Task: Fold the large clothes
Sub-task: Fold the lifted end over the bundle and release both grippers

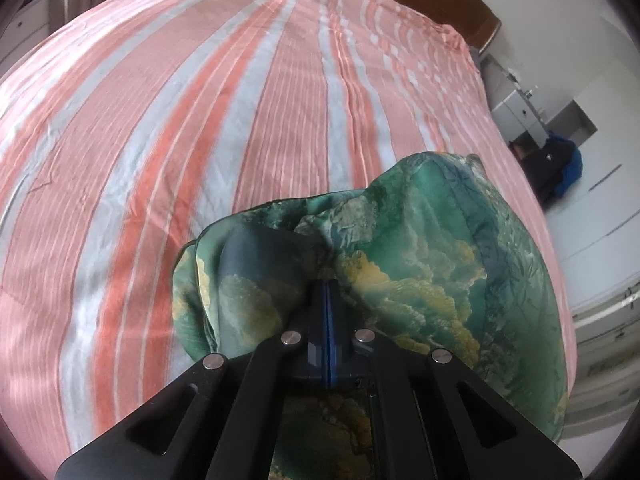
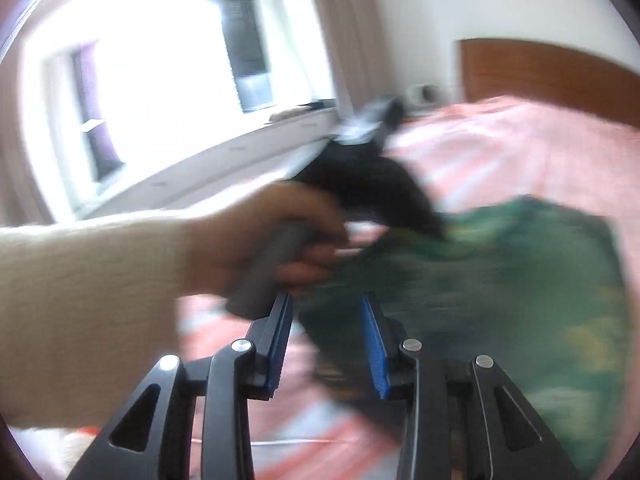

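Note:
A green garment (image 1: 420,256) with a yellow landscape print lies bunched on the near right part of the bed. My left gripper (image 1: 329,290) is shut on a fold of it, and the cloth puckers around the closed blue pads. In the blurred right wrist view a hand (image 2: 260,240) in a cream sleeve holds the left gripper (image 2: 434,224), whose tip is in the green garment (image 2: 500,280). My right gripper (image 2: 326,300) is open just above the garment's near edge. Cloth shows in the gap, but the pads do not press on it.
A pink, grey and white striped sheet (image 1: 200,140) covers the bed, stretching far and left of the garment. A wooden headboard (image 1: 460,4) stands at the far end. Right of the bed are a grey cabinet (image 1: 520,108) and a dark blue bag (image 1: 560,168). A bright window (image 2: 160,80) fills the left.

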The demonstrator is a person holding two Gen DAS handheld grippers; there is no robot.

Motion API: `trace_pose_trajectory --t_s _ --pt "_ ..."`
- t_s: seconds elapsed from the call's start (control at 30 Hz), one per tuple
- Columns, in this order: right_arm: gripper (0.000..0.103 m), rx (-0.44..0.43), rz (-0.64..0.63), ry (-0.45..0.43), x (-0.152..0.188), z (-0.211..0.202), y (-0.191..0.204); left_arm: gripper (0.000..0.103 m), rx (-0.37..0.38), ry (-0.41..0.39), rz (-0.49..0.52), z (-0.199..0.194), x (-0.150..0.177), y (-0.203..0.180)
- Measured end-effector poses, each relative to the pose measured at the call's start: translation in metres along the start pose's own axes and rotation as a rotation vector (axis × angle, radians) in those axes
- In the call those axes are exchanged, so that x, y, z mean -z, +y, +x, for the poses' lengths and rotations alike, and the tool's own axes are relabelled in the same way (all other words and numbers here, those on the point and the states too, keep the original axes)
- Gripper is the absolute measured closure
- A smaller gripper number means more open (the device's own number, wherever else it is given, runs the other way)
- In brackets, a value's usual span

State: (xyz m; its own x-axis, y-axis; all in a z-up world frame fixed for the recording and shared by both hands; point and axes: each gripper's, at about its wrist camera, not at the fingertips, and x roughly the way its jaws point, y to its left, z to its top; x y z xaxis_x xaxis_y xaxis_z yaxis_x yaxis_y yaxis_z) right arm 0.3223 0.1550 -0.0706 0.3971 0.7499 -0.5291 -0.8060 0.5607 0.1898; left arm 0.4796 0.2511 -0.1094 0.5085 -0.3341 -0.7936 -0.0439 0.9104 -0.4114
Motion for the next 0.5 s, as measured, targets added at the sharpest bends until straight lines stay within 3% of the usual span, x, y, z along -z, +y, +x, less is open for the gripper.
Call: trace_pose_trajectory --t_s 0.1,0.13,0.17,0.2,0.3,0.5 --pt "0.071 -0.049 0.095 0.057 0.007 0.031 -0.009 0.100 -0.023 0.014 0.014 0.005 0.002 0.002" --pt "0.079 -0.057 0.140 0.089 0.011 0.042 -0.018 0.100 -0.032 0.018 0.020 0.007 0.002 0.003" --pt "0.095 -0.053 0.184 0.120 0.017 0.052 -0.027 0.100 -0.033 0.023 0.021 0.010 0.003 0.005" --pt "0.103 -0.044 0.227 0.143 0.023 0.060 -0.037 0.100 -0.026 0.023 0.018 0.011 0.005 0.008" --pt "0.103 -0.050 0.269 0.127 0.030 0.061 -0.045 0.100 -0.018 0.017 0.014 0.014 0.006 0.011" --pt "0.103 0.009 0.263 0.138 0.028 0.066 -0.038 0.100 -0.097 -0.018 0.058 0.019 0.013 0.001"
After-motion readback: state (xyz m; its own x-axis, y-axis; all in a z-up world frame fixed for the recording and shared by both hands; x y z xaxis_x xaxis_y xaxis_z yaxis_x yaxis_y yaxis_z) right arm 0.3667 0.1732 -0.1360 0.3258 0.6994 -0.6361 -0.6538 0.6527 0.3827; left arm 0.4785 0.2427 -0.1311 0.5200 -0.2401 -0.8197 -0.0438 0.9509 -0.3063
